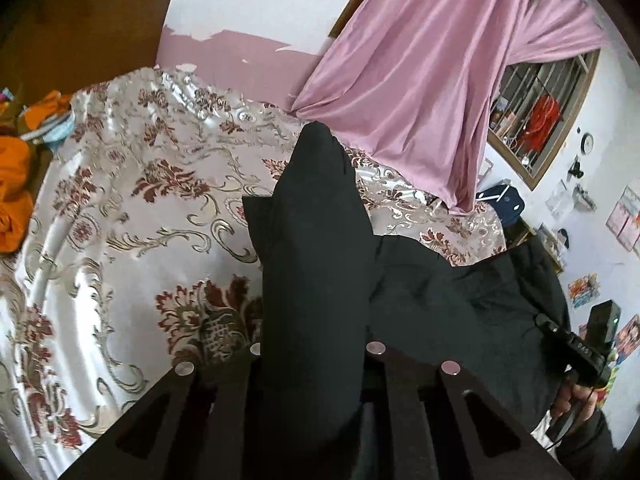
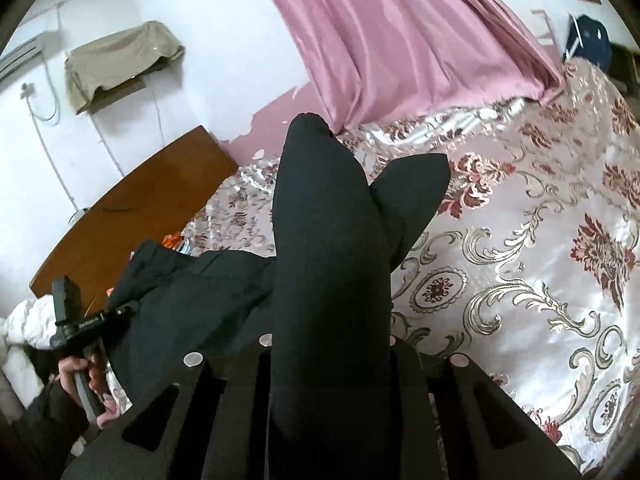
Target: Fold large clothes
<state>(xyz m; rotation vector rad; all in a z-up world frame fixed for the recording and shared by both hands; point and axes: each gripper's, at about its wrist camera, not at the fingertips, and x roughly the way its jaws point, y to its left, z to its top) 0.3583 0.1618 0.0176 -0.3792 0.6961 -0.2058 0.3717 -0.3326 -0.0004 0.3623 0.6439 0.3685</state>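
Here, left gripper [image 1: 316, 356]: fingers pinched on black trousers [image 1: 320, 280], frame centre. Right gripper [image 2: 330, 350]: likewise clamped on trousers above floral bedspread [image 2: 520, 280].

Black trousers [image 1: 316, 280], dark plain cloth. One folded band drapes over toward the camera; the rest lies crumpled on the bed.

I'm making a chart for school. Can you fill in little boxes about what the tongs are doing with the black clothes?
Garment: black trousers, partly lifted off the bed
Left tongs: shut on trousers
Right tongs: shut on trousers
Surface: bed cover, shiny with red flowers
Behind: pink curtain, touching the bed
Fold: not finished yet
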